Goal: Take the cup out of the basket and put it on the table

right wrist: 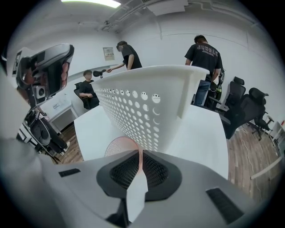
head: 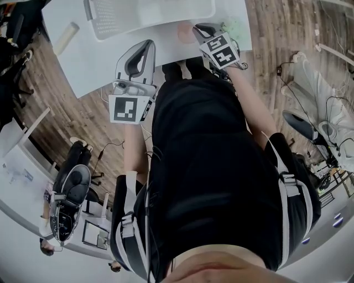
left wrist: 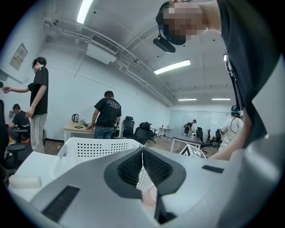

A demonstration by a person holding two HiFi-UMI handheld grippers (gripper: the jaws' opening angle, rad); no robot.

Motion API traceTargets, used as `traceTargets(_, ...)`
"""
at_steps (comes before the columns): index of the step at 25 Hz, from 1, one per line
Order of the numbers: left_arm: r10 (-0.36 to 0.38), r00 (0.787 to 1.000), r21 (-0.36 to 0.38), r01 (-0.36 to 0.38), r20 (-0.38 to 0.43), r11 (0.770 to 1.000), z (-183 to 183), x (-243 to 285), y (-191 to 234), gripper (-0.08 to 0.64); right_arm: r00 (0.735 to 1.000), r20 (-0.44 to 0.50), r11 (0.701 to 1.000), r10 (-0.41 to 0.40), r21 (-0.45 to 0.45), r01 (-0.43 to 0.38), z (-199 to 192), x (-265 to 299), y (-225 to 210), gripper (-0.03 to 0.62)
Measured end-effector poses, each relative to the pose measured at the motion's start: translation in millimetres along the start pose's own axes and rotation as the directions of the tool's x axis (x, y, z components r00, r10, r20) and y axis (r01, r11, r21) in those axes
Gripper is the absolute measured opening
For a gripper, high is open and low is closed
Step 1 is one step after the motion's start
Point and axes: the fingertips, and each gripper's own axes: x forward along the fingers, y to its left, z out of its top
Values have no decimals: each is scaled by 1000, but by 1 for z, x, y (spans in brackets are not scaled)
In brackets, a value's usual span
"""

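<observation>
A translucent pink cup (right wrist: 116, 148) stands on the white table (right wrist: 196, 129), just outside the white perforated basket (right wrist: 147, 102). In the head view the cup (head: 185, 33) shows as a pink disc below the basket (head: 149, 14). My right gripper (right wrist: 140, 154) has its jaws closed on the cup's thin rim, which shows as a pink line between the pads. My left gripper (left wrist: 142, 152) is shut with nothing in it and is held over the table's near edge, facing the basket (left wrist: 95, 147). The head view shows it (head: 146, 47) left of the right gripper (head: 198, 29).
A pale roll (head: 66, 37) lies on the table left of the basket. The table's near edge (head: 99, 88) runs close to my body, with wooden floor beyond it. Several people, desks and office chairs (left wrist: 133, 129) stand farther off in the room.
</observation>
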Motion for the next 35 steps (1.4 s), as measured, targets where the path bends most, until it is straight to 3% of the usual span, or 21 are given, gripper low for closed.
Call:
traceTargets(6,-1,1000,-3,1,-2,1000,1,2,3,21,998,-29,991,47,130,-43,1,-1,0,29)
traceTargets(16,-11,1000,-3,11,-2,1000,2,5,-2,21,984,-158,994,79,87,-66,-21,-3,14,31)
traceTargets(28,-18,1000,6,18,-4,1000,-3,8,-18,21,998,-36,996,59,72,-56,-7,-19,6,32)
traceTargets(35,-33,999,8,33,10,999,7,9,-15,21,985,150,995,83,37,-90,43,-60,17,31)
